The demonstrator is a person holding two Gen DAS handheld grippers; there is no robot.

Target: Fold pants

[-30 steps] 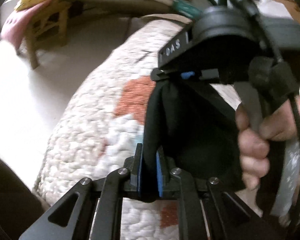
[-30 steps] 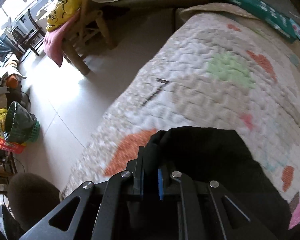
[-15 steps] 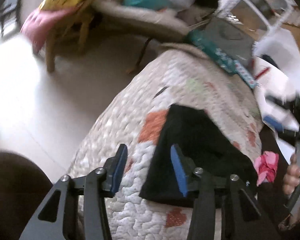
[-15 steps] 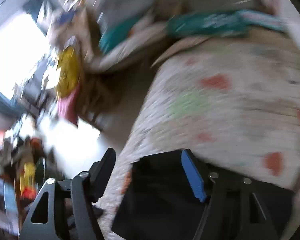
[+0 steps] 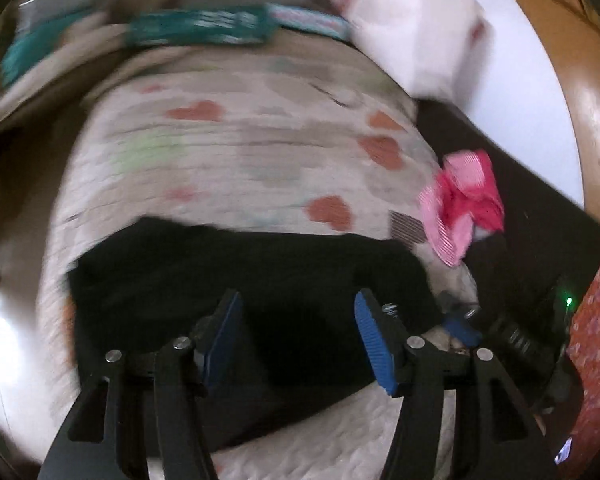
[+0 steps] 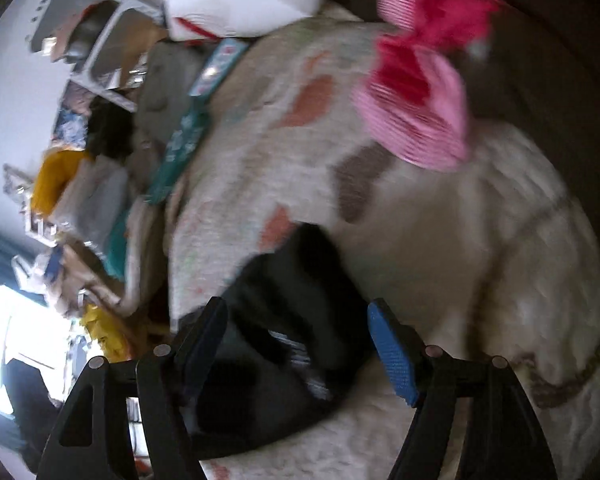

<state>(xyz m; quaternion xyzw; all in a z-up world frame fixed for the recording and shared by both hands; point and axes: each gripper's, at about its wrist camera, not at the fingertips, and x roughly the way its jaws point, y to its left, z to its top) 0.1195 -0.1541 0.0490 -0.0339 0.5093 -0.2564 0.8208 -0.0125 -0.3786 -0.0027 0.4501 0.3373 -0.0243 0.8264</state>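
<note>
The black pants (image 5: 236, 272) lie folded in a flat, dark slab near the front edge of the bed (image 5: 260, 140), on its quilted, heart-patched cover. They look soft, light and limp, likely to sag, so a pinch at a folded edge or corner suits best. The left gripper (image 5: 296, 336) is opening above them, pinching nothing; the right gripper (image 6: 296, 344) stands spread, empty. A crumpled pink garment (image 5: 464, 204) sits near the right edge, though blur hides detail.
</note>
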